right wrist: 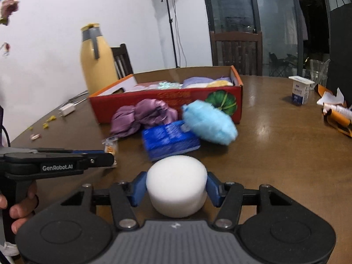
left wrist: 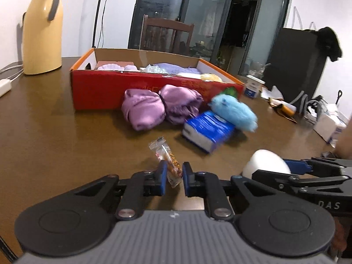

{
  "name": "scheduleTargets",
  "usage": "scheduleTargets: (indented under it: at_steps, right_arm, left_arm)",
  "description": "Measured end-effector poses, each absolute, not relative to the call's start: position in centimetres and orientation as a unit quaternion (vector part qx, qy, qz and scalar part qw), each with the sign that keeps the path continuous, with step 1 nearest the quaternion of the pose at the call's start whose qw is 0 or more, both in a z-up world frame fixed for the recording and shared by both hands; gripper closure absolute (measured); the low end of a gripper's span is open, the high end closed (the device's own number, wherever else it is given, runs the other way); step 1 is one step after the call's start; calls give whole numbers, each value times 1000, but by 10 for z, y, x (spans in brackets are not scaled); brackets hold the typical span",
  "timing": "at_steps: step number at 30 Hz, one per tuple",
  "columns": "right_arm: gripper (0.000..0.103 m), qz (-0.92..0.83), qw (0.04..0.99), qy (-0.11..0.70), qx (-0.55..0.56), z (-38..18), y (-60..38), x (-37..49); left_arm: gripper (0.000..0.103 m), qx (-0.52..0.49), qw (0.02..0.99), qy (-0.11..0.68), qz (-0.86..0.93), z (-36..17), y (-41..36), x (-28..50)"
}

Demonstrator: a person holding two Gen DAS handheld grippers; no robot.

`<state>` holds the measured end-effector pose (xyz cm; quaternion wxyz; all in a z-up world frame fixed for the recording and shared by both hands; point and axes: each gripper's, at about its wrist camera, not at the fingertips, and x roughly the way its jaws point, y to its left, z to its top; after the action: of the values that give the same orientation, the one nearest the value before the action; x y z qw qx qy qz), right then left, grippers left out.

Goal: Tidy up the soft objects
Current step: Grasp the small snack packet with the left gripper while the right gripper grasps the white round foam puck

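Observation:
My right gripper [right wrist: 176,189] is shut on a round white sponge [right wrist: 176,184], low over the table; the sponge also shows in the left wrist view [left wrist: 267,164]. My left gripper [left wrist: 173,175] is shut on a clear snack packet [left wrist: 169,160], seen too in the right wrist view [right wrist: 110,146]. Ahead lie a purple satin cloth [left wrist: 158,105], a blue tissue pack [left wrist: 206,132] and a fluffy blue toy [left wrist: 236,112]. Behind them stands a red cardboard box [left wrist: 136,88] holding several pastel soft items [left wrist: 169,68].
A yellow thermos jug [left wrist: 43,28] stands at the back left by a white charger [left wrist: 4,87]. A yogurt cup [right wrist: 300,90], wrappers [right wrist: 336,110] and a white box [left wrist: 330,125] lie to the right. Chairs and a light stand are behind the brown table [left wrist: 55,132].

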<state>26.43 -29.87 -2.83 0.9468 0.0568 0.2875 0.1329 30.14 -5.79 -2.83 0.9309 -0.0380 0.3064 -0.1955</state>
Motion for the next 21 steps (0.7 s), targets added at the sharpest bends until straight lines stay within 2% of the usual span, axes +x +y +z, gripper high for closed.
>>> scheduleTargets:
  at_steps: [5,11,15,21]
  right_arm:
    - [47,150,948,274,57,-20,-292,222]
    - [47,161,952,254,55,-5,-285,205]
    - [47,178,955,230,55,16,-286,219]
    - [47,187,960,196,72,62,-296,307]
  left_arm:
    - [88,-33,935,284,-208,-12,-46,245]
    - [88,-37,943,258,-207,6,-38,225]
    - [88,-43,947,238,-212,21,-28,246]
    - [88,-28,953,213,-214,65,-12,343]
